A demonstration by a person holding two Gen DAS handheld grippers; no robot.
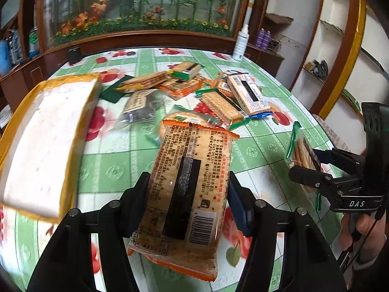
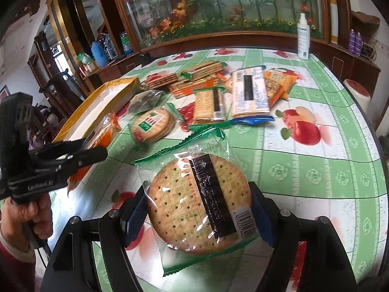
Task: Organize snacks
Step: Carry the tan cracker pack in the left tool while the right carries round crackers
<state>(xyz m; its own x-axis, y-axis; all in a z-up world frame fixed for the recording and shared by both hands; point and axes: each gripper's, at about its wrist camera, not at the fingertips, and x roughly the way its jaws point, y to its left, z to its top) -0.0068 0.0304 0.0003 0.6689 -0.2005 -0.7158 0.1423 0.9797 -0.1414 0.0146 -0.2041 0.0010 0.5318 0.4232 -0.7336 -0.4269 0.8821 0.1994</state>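
Two close wrist views, shared table (image 1: 116, 165)

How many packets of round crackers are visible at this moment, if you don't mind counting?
2. One green-edged round cracker packet is clamped in the right gripper. The other round packet lies on the table beside the yellow box. More may be hidden under the pile.

Green-and-white checked tablecloth (image 2: 304, 170) with red apples; orange-edged cracker pack (image 1: 187, 194); green-edged round-cracker pack (image 2: 199, 204); yellow-rimmed white box (image 1: 43, 141).
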